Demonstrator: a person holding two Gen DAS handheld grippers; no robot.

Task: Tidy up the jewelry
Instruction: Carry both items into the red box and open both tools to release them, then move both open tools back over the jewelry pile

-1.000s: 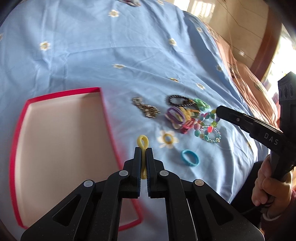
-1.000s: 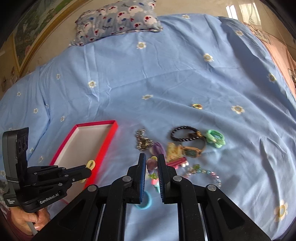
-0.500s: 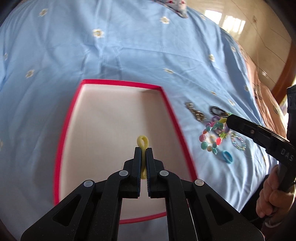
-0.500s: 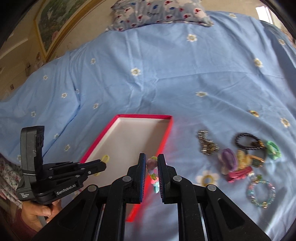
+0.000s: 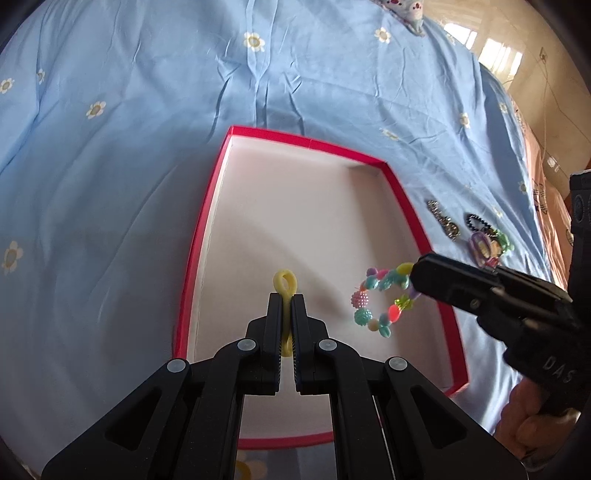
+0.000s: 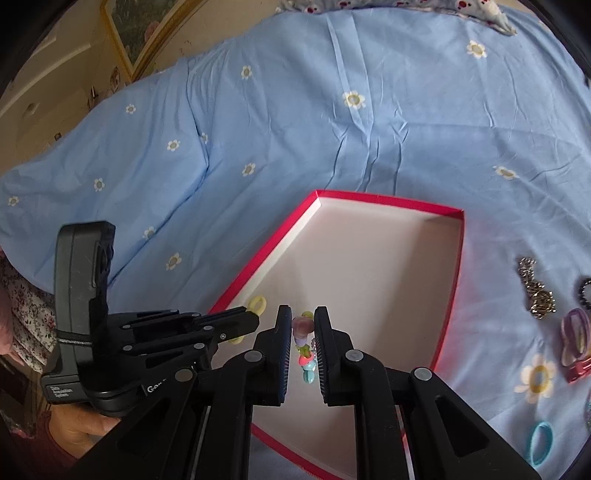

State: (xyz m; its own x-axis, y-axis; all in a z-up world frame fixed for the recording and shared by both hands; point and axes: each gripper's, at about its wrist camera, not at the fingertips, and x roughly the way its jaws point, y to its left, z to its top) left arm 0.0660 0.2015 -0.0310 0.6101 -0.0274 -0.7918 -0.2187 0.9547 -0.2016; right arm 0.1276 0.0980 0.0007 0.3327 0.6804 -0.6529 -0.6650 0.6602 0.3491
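Observation:
A red-rimmed box (image 5: 402, 195) with a white floor lies on the blue bedsheet; it also shows in the right wrist view (image 6: 457, 258). My left gripper (image 5: 285, 300) is shut on a yellow hair tie (image 5: 284, 282) and holds it above the box floor. My right gripper (image 6: 302, 317) is shut on a colourful bead bracelet (image 6: 304, 347), which hangs over the box's right side in the left wrist view (image 5: 384, 299). The right gripper (image 5: 417, 275) comes in from the right there, and the left gripper (image 6: 255, 319) from the left in the right wrist view.
To the right of the box on the sheet lie a metal chain (image 6: 535, 291), a black bead bracelet (image 5: 478, 223), purple hair ties (image 6: 576, 332), a pink clip (image 6: 578, 371) and a blue hair tie (image 6: 541, 443). A pillow (image 5: 406, 11) lies at the far end.
Both grippers have moved left from the jewelry pile to above the box, each carrying its item. The bracelet now hangs over the box floor.

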